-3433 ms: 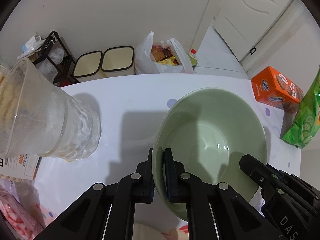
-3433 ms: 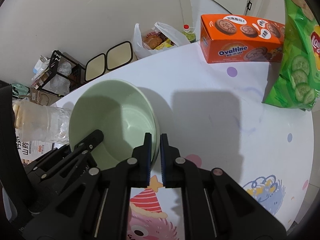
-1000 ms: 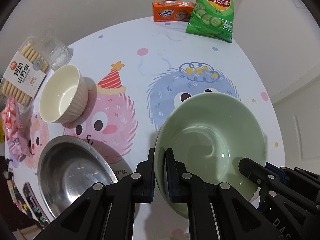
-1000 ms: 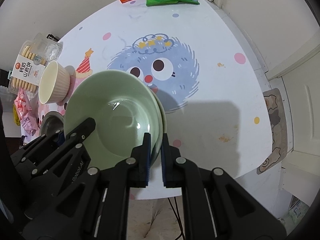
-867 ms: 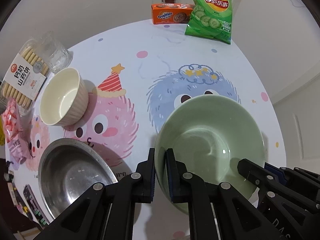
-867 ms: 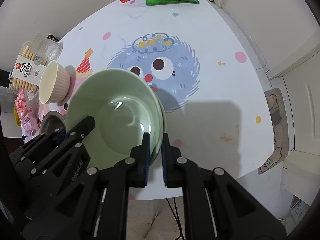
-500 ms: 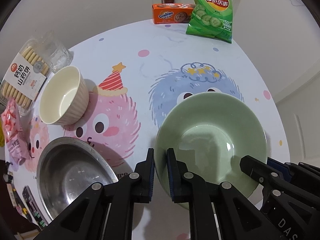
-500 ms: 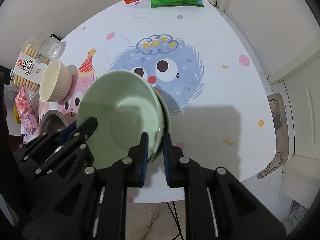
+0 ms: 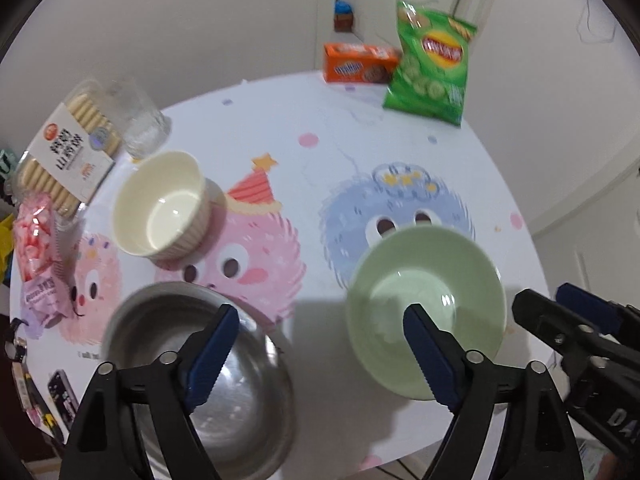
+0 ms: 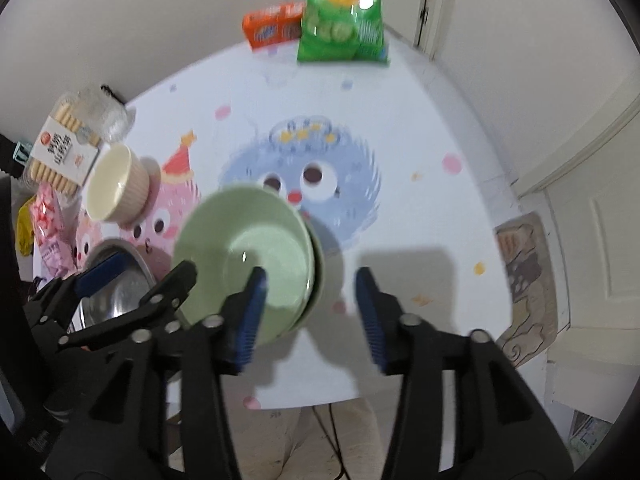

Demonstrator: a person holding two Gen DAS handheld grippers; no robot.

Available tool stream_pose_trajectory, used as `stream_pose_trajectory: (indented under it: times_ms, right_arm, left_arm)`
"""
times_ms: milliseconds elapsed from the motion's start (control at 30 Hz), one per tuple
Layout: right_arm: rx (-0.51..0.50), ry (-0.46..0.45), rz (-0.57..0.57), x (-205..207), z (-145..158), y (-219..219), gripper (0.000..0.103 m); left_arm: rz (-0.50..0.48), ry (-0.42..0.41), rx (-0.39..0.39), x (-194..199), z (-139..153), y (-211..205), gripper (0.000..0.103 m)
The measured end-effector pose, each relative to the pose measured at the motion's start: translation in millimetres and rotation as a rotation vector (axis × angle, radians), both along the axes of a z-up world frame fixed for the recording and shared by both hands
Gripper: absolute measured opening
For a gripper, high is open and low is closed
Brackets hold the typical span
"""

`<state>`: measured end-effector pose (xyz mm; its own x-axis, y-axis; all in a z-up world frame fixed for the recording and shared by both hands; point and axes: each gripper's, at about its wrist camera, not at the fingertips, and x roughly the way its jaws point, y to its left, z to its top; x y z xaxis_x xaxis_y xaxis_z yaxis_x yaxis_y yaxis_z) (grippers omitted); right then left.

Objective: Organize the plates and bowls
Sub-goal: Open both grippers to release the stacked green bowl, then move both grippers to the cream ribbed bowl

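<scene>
A pale green bowl (image 9: 424, 300) rests on the round table near its front edge; it also shows in the right wrist view (image 10: 248, 260), where it appears to sit on a green plate. My left gripper (image 9: 320, 352) is open, above and straddling the bowl's left rim. My right gripper (image 10: 312, 304) is open over the bowl's right rim. A steel bowl (image 9: 208, 372) lies at the front left. A cream ribbed bowl (image 9: 160, 208) stands behind it.
A biscuit pack (image 9: 68, 148) and a glass (image 9: 140, 120) stand at the left, pink sweets (image 9: 36, 240) at the left edge. An orange box (image 9: 360, 64) and a green crisp bag (image 9: 432, 68) stand at the back. The table's front edge (image 10: 320, 400) is close below.
Both grippers have opened and let go of the green bowl, which now rests on the table. Both have drawn back and up a little.
</scene>
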<state>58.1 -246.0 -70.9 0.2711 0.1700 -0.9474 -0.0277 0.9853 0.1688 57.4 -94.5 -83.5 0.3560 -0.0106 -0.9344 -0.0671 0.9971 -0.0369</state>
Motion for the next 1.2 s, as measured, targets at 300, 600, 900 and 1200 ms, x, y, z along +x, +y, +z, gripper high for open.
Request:
stream_pose_trajectory:
  times_ms: [300,600,900,1200]
  right_arm:
    - [0.068,-0.097,0.075,18.9,43.9,48.8,0.067]
    - [0.089,-0.078,0.154,54.4,27.1,119.5,0.067]
    - [0.101,0.01,0.18,84.0,-18.4,186.0,0.067]
    - [0.106,0.091,0.142,108.7,-54.8,208.6,0.067]
  left_arm:
    - [0.089,-0.058,-0.005,15.2,31.9,60.4,0.103]
    - [0.2,-0.045,0.035,39.7,23.9,151.2,0.103]
    - [0.177,0.01,0.051,65.2,-11.2,205.1,0.103]
    - [0.128,0.062,0.001,88.9,-45.0,230.8,0.102]
